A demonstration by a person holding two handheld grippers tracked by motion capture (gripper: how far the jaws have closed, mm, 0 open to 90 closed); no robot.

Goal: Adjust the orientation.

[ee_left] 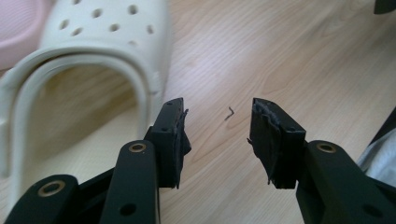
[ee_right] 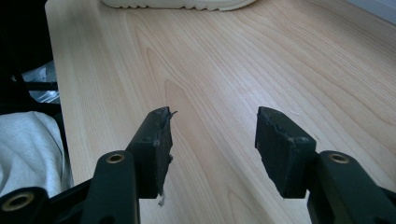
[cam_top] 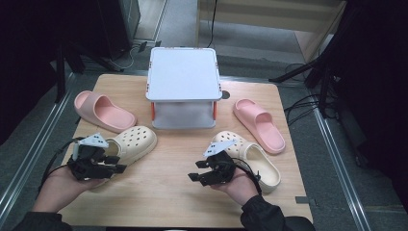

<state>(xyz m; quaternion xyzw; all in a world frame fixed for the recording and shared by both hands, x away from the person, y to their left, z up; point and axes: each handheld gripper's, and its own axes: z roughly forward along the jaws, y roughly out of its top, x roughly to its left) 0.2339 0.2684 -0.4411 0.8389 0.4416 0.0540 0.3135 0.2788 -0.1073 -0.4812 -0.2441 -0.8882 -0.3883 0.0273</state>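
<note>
A cream clog (cam_top: 132,140) lies at the left of the wooden table (cam_top: 163,192), its heel end toward my left gripper (cam_top: 118,164). In the left gripper view the clog's opening (ee_left: 93,56) is just left of the jaws. My left gripper (ee_left: 217,121) is open over bare wood, holding nothing. A second cream clog (cam_top: 257,161) lies at the right, beside the hand holding my right gripper (cam_top: 193,171), which points left. My right gripper (ee_right: 212,121) stands open and empty above the table, with a cream clog's sole (ee_right: 177,3) far ahead.
A pink slide (cam_top: 103,111) lies at the back left and shows beside the clog (ee_left: 18,28). Another pink slide (cam_top: 260,124) lies at the right. A white lidded box on short legs (cam_top: 183,79) stands at the back middle.
</note>
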